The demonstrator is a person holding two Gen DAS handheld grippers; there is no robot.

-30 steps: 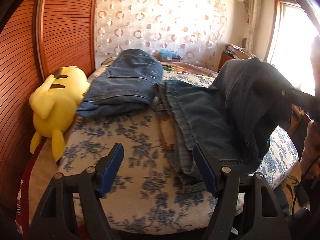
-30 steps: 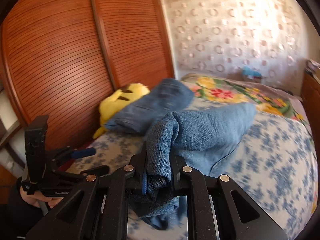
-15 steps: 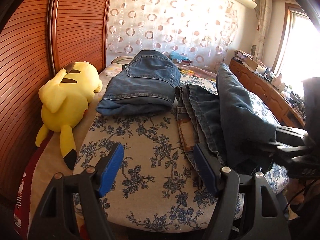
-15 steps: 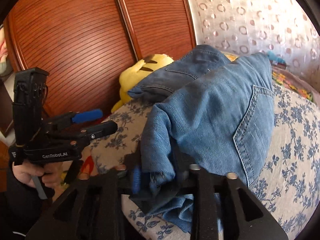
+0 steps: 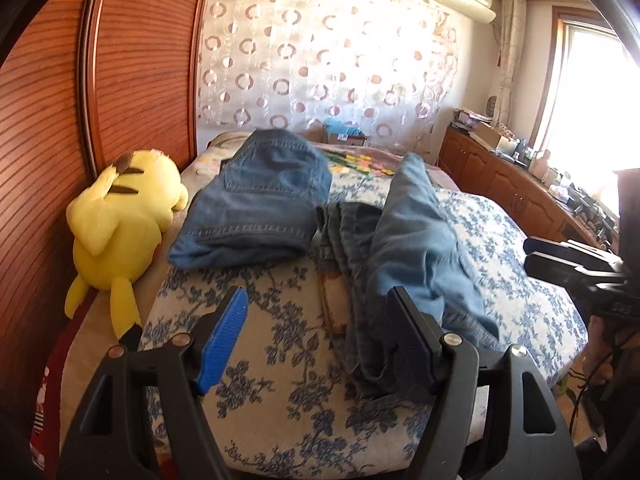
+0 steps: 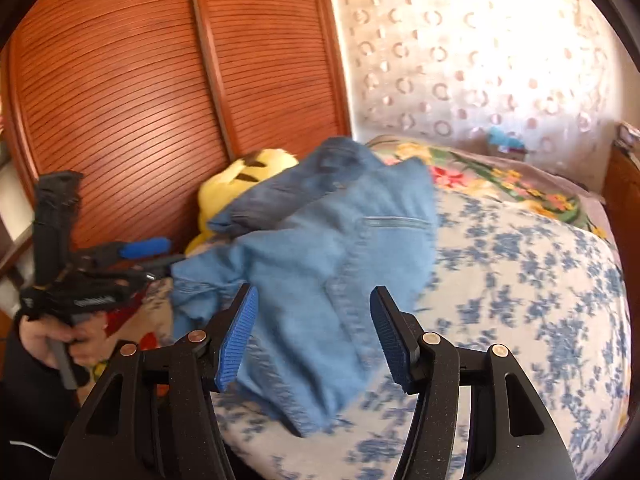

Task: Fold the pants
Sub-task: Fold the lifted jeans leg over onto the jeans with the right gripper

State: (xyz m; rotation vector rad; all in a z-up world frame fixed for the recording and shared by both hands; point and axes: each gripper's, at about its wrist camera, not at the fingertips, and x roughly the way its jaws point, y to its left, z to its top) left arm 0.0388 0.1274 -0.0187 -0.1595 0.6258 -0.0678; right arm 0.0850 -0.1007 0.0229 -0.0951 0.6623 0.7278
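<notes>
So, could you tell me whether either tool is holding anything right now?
Nothing is held: the right tool is opening, clear of the jeans; the left tool is open.

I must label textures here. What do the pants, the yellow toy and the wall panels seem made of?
Pants: blue denim, matte, with visible stitched seams and a pocket. Yellow toy: soft plush, probably synthetic, with a fuzzy surface. Wall panels: reddish wood or wood-look laminate, ribbed, with a slight sheen.
</notes>
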